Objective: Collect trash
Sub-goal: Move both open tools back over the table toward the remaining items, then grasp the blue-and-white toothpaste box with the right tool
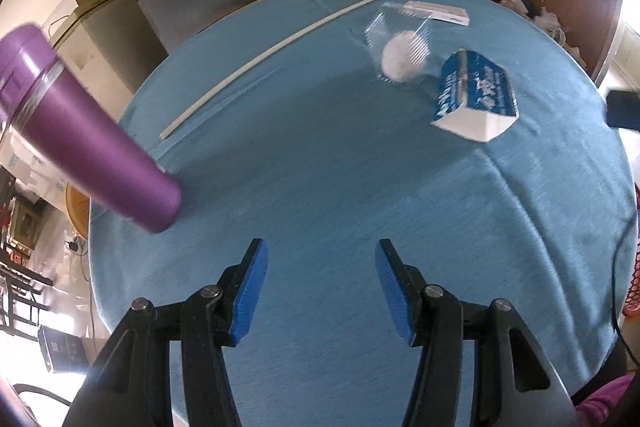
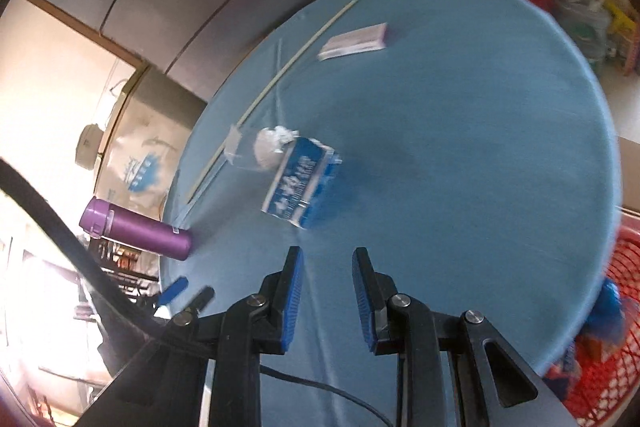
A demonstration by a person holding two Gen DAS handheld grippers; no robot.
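Carton (image 1: pixel 476 93) beyond tilted left gripper (image 1: pixel 320 287)

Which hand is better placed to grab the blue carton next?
Probably right: the blue carton lies close ahead of the right gripper, with the red basket beside it. From the left gripper it sits farther off, to the right.

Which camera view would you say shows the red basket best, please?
The right wrist view: the red basket fills its lower right corner, mesh wall visible, with blue wrappers inside. The left wrist view catches only a sliver of it at the right edge.
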